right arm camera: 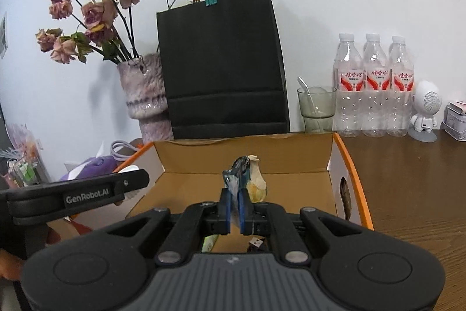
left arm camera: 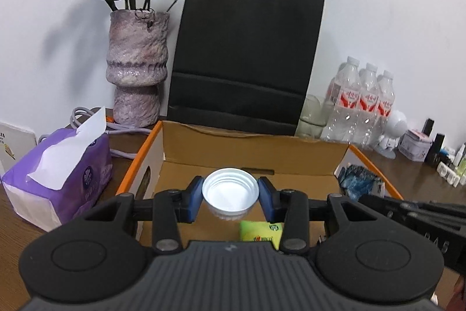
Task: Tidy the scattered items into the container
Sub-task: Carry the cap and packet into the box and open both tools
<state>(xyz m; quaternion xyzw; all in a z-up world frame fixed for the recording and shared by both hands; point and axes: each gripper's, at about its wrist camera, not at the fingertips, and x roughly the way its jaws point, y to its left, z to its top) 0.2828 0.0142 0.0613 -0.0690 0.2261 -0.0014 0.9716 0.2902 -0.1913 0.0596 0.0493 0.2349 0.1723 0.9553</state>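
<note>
My left gripper (left arm camera: 230, 196) holds a white screw cap (left arm camera: 230, 187) between its blue pads, open side facing me, above the open cardboard box (left arm camera: 256, 143). My right gripper (right arm camera: 235, 196) is shut on a crumpled blue wrapper (right arm camera: 237, 172) with a beige scrap (right arm camera: 257, 182) beside it, also over the box (right arm camera: 244, 143). In the left wrist view the same blue wrapper (left arm camera: 359, 182) hangs at the box's right wall. A yellow-green packet (left arm camera: 260, 230) lies on the box floor, and a small dark USB plug (right arm camera: 256, 242) lies there too.
A black paper bag (left arm camera: 247, 57) and a purple vase with dried roses (left arm camera: 137, 63) stand behind the box. A purple tissue pack (left arm camera: 58, 171) lies to its left. Three water bottles (right arm camera: 375, 83), a glass (right arm camera: 316, 107), a small white figure (right arm camera: 425, 112) and a tin stand right of it on the wooden table (right arm camera: 407, 179).
</note>
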